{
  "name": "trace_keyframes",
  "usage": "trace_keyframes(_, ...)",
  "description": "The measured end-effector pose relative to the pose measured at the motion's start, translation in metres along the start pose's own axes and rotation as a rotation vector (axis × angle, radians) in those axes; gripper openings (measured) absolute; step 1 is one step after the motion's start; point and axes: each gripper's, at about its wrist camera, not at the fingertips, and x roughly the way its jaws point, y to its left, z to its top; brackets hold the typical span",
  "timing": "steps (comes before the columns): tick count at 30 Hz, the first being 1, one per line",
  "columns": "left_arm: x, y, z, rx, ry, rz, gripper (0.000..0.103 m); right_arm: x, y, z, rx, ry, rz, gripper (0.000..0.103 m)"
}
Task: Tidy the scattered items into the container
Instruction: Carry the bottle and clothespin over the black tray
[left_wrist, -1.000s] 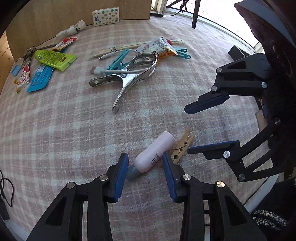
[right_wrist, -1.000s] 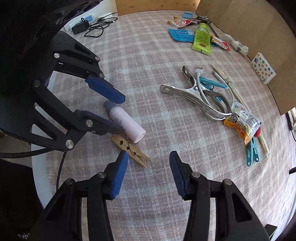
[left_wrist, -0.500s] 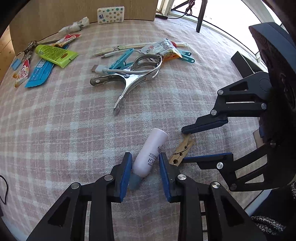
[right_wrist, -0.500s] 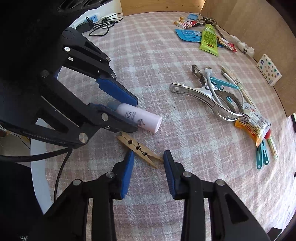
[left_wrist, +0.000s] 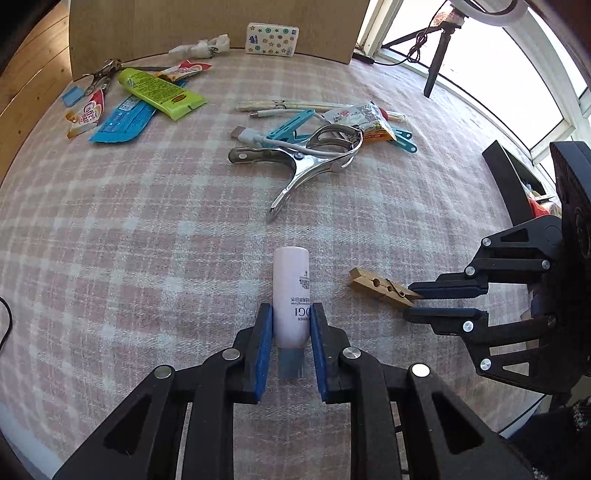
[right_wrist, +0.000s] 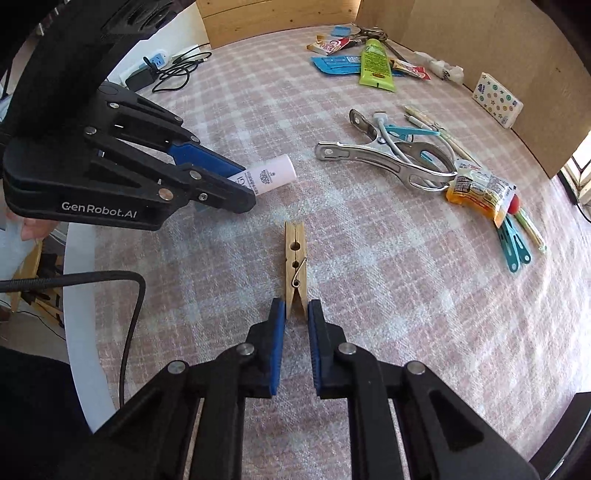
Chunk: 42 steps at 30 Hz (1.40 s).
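Both grippers are down on the checked pink tablecloth (left_wrist: 155, 229) at once, each on its own catch. The left gripper (left_wrist: 289, 332) is closing on the small pink bottle (left_wrist: 290, 291), which lies on its side, grey cap toward the camera; the blue pads (left_wrist: 264, 347) look pressed to its lower body just above the cap. That bottle is smooth, rounded plastic, probably light and stiff, and liable to roll or squirt out of flat pads, so a hold across the middle of the barrel looks safer than one near the tapering cap end. Just beside it, the right gripper (right_wrist: 296, 314) is closing too, its pads flanking the splayed handle end of the wooden clothespin (right_wrist: 294, 258), which lies flat with its wire spring showing. Whether the pads already touch the wood I can't tell; if they do, it is only at the tips. The peg is light, rigid, matte and grippy, but squeezing the handles will open its mouth, so a hold nearer the spring seems steadier. Further back lie a big shiny metal spring clamp (left_wrist: 306, 162), teal plastic pegs (right_wrist: 515, 243), a lime-green tube (left_wrist: 160, 92) and crinkly sachets (right_wrist: 480, 192). No container is clearly identifiable in either view.
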Motion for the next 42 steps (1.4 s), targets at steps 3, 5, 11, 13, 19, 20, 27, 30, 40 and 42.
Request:
trace_keyframes(3,-0.015,0.005,-0.004,-0.018,-0.027,-0.015,0.019,-0.013,-0.015,-0.006,0.06,-0.042,-0.027,0.012)
trace_keyframes(5,-0.022,-0.006,0.0,-0.02,-0.044,-0.021,0.019,-0.025,-0.024,-0.007,0.11,-0.073,-0.043,0.012)
trace_keyframes(11,-0.016,-0.054,0.034,0.005,-0.078,-0.049,0.019,-0.065,-0.046,-0.024,0.275,-0.154,-0.132,0.012)
trace_keyframes(13,-0.016,-0.073,0.047,0.027,-0.089,-0.068,0.019,-0.077,-0.059,-0.031,0.342,-0.178,-0.167,0.012)
trace_keyframes(19,-0.01,-0.135,0.087,0.106,-0.097,-0.13,0.019,-0.132,-0.107,-0.08,0.546,-0.25,-0.261,0.012)
trace_keyframes(20,-0.01,-0.146,0.094,0.117,-0.099,-0.143,0.019,-0.143,-0.115,-0.091,0.58,-0.26,-0.28,0.012)
trace_keyframes(27,-0.012,-0.25,0.135,0.252,-0.118,-0.261,0.019,-0.215,-0.166,-0.169,0.822,-0.317,-0.388,0.012)
trace_keyframes(30,-0.006,-0.296,0.149,0.301,-0.109,-0.309,0.019,-0.244,-0.19,-0.209,0.938,-0.323,-0.438,0.012)
trace_keyframes(40,0.013,-0.421,0.168,0.448,-0.089,-0.392,0.019,-0.294,-0.244,-0.307,1.157,-0.282,-0.599,0.013)
trace_keyframes(42,0.015,-0.438,0.169,0.478,-0.084,-0.416,0.029,-0.298,-0.249,-0.315,1.158,-0.289,-0.605,0.013)
